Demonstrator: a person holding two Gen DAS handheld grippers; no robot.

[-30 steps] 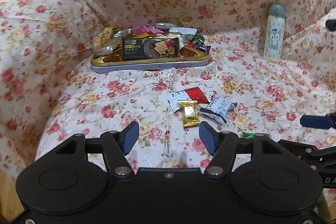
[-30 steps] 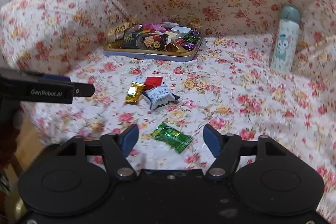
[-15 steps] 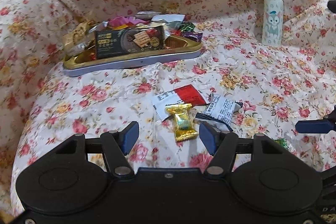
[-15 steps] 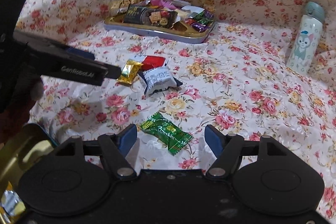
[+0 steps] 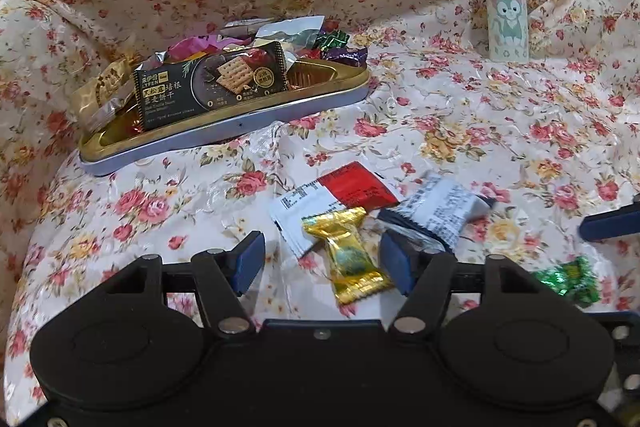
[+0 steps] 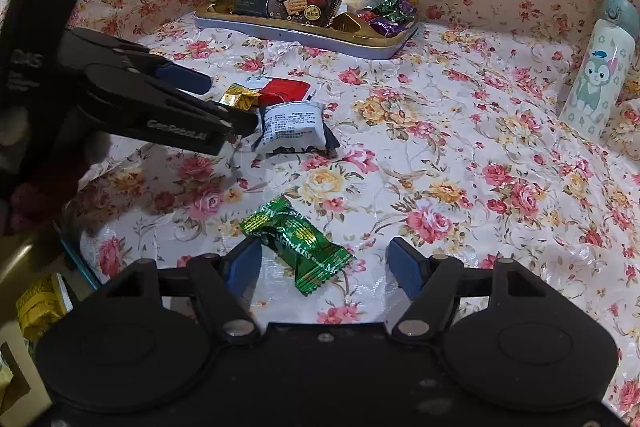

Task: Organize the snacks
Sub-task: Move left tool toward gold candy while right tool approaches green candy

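Observation:
A gold-rimmed tray (image 5: pixel 224 133) (image 6: pixel 304 37) piled with wrapped snacks sits at the back of the flowered cloth. In front of it lie a red-and-white packet (image 5: pixel 340 189) (image 6: pixel 286 89), a white-and-black packet (image 5: pixel 438 209) (image 6: pixel 292 127), a gold candy (image 5: pixel 350 259) (image 6: pixel 238 97) and a green candy (image 6: pixel 298 243) (image 5: pixel 570 279). My left gripper (image 5: pixel 322 261) (image 6: pixel 224 103) straddles the gold candy. Its jaws are opening and its pads stand clear of the wrapper. My right gripper (image 6: pixel 325 267) is open, low over the green candy, which lies between its fingers nearer the left one.
A white bottle with a cartoon cat (image 5: pixel 505 7) (image 6: pixel 600 67) stands upright at the back right. The cloth rises into a padded back and sides behind the tray. A yellow box (image 6: pixel 40 303) and a gold tin edge show past the cloth's lower left edge.
Both grippers came down and closer to the cloth. The left one now has the gold candy between its fingers and stands a little wider; the right one has closed in on the green candy.

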